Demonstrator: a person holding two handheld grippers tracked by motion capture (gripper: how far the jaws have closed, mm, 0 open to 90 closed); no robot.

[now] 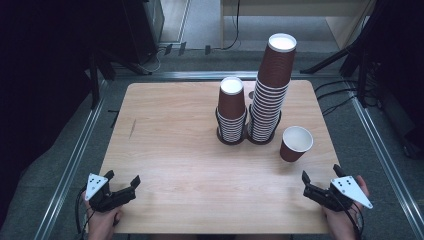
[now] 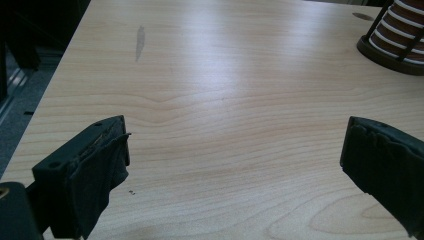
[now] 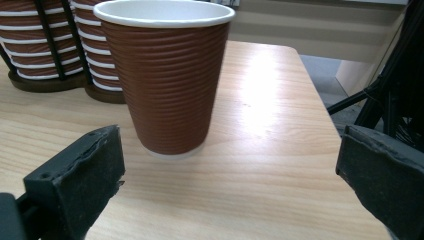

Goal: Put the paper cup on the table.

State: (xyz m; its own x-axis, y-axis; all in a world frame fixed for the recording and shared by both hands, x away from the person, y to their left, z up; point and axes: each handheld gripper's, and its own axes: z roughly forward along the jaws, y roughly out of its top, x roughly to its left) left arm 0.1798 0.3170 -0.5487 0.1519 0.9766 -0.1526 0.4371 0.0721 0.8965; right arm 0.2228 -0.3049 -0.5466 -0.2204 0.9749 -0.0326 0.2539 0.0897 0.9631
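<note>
A single brown ribbed paper cup (image 1: 295, 143) with a white inside stands upright on the wooden table (image 1: 190, 150), right of two cup stacks. In the right gripper view the cup (image 3: 167, 75) stands just ahead of the jaws and left of centre. My right gripper (image 1: 321, 181) rests near the table's front right corner, open and empty (image 3: 232, 170). At the front left corner my left gripper (image 1: 121, 183) also stands open, its jaws wide over bare wood (image 2: 235, 165).
Two stacks of brown cups sit in black wire holders at the back middle: a short stack (image 1: 231, 112) and a taller, leaning stack (image 1: 270, 90). Metal rails (image 1: 75, 160) run along the floor beside the table. Dark tripod legs (image 1: 345, 52) stand at the back right.
</note>
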